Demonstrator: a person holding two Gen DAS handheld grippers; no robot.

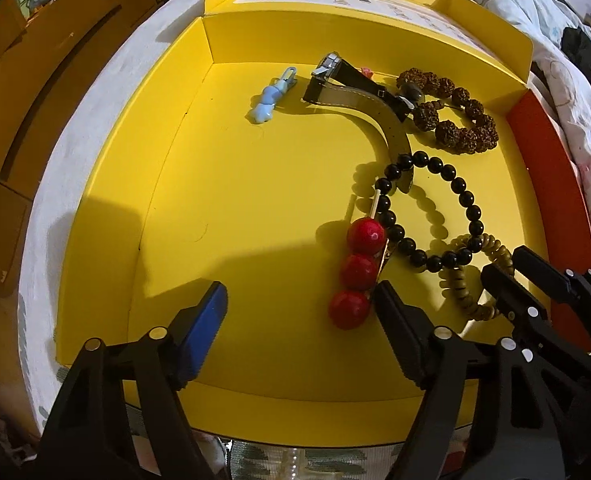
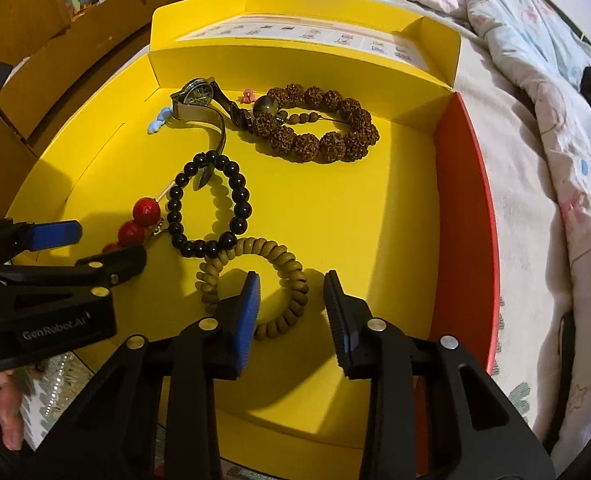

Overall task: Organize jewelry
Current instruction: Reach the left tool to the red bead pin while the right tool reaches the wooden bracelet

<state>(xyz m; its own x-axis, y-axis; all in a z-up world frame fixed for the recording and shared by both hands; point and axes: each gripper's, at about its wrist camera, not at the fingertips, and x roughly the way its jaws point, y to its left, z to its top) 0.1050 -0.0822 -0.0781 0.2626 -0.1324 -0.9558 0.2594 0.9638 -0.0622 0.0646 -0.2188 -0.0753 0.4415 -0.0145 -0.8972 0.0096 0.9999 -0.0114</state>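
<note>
You hold both tools wide and empty, the right tool (image 2: 291, 300) straddling the olive bead bracelet (image 2: 273, 276) to lift it, the left tool (image 1: 299, 312) waiting beside the red beads (image 1: 359, 268).

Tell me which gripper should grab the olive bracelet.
Right. The right gripper is open with its fingers astride the olive bracelet; the left gripper sits beside the red beads.
</note>
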